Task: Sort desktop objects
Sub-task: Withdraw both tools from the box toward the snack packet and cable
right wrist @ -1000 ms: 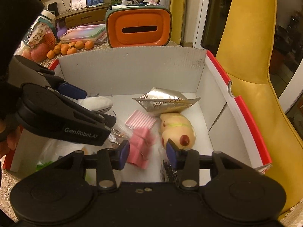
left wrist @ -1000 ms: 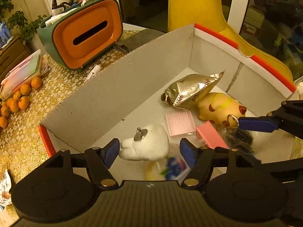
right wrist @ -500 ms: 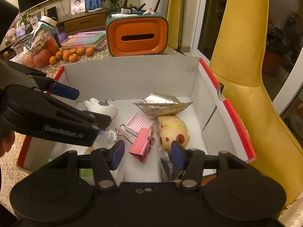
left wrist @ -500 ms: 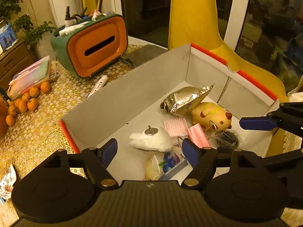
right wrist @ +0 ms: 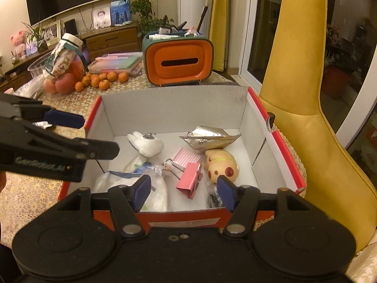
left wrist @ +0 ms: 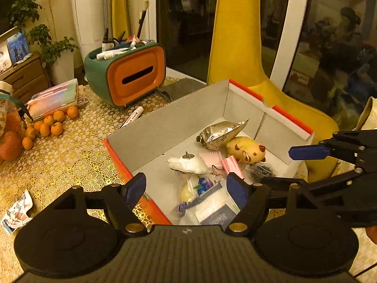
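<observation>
A red-rimmed cardboard box [left wrist: 179, 122] [right wrist: 174, 108] holds a white plush [left wrist: 188, 165] [right wrist: 147, 143], a silver snack bag [left wrist: 219, 134] [right wrist: 209, 139], a yellow pig toy [left wrist: 247, 148] [right wrist: 221, 165], a pink binder clip [right wrist: 188, 181] [left wrist: 232, 166], a pink pad [right wrist: 186, 158] and a blueberry packet [left wrist: 200, 186]. My left gripper [left wrist: 186, 188] hangs open above the box's near left corner, holding nothing. My right gripper [right wrist: 183, 189] hovers over the near wall, jaws opening, with nothing between the pads. Each gripper's blue fingers [left wrist: 306, 152] [right wrist: 63, 119] show in the other's view.
An orange and green tissue-box organiser [left wrist: 132, 77] [right wrist: 178, 61] stands behind the box. Tangerines [left wrist: 47, 125] and a marker [left wrist: 133, 115] lie on the gold tablecloth, with a crumpled wrapper [left wrist: 16, 210] near the left. A yellow chair [right wrist: 306, 94] stands at the box's right side.
Both grippers have risen and drawn back from inside the box. The white plush, earlier between the left fingers, now lies on the box floor. The right jaws have widened over the pink clip.
</observation>
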Tool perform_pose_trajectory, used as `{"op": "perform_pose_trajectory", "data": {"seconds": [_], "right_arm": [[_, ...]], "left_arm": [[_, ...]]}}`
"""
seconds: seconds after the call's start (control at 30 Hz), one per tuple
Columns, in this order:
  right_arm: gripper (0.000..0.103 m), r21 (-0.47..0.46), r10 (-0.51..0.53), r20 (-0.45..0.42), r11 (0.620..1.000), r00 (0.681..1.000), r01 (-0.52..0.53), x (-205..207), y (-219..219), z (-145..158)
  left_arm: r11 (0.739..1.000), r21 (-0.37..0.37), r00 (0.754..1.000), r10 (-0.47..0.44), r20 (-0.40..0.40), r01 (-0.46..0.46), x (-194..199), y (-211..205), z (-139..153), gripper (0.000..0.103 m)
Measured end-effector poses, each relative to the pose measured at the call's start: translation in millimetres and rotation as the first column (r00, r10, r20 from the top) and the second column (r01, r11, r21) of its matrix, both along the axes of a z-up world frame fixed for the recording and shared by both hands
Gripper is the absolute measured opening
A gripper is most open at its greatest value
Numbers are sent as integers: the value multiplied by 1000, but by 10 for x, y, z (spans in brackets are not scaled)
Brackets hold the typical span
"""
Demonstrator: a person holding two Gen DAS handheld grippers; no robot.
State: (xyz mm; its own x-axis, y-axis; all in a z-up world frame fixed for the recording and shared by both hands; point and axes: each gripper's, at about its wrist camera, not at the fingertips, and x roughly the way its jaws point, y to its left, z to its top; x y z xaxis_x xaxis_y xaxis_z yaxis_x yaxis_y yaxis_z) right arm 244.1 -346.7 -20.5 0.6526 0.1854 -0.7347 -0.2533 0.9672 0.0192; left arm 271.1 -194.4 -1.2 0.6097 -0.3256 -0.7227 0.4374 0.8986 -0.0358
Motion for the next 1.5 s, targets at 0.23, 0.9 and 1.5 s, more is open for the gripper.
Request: {"op": "perform_pose_trajectory", "data": {"seconds": [0.23,0.9,1.5], "right_arm": [[68,16,4,12,1000,1000,-4,-131,87,42],[82,23,97,70,995,993,-99,-450,886,175],[82,-18,218,83,976,973,-217,-294,1924,55]], "left_arm": [[999,-41,1000,12,26,-11,-288,240,96,75],[981,-105,983,170,61,-164,-702,1353,126,88],[950,-117,954,296,47,-289,-606,2494,-258,103]]}}
